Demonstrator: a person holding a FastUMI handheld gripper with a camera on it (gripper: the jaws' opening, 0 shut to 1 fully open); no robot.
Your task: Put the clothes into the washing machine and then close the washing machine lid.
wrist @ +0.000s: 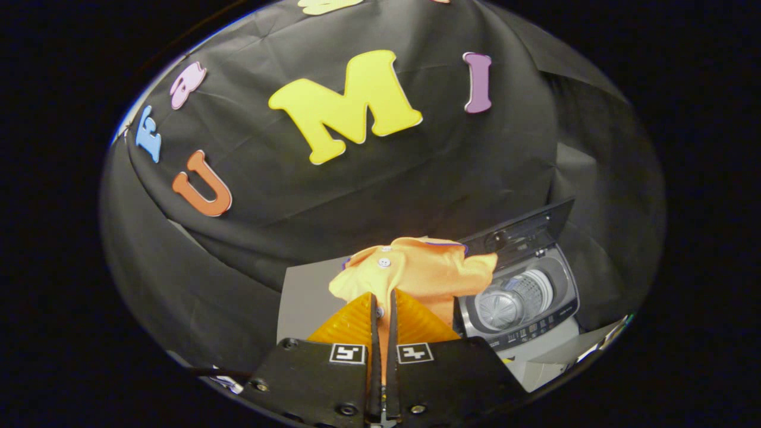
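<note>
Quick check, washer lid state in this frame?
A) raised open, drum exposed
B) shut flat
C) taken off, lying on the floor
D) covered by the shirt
A: the lid stands raised behind the drum, whose inside shows, while the gripper is shut on the orange shirt beside the washing machine.

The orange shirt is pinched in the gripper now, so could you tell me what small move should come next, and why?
Probably carry it sideways over the drum. The gripper is shut on the orange shirt, which hangs clear of the washing machine; its lid stands open and the drum lies beside the fingers, not under the cloth.
</note>
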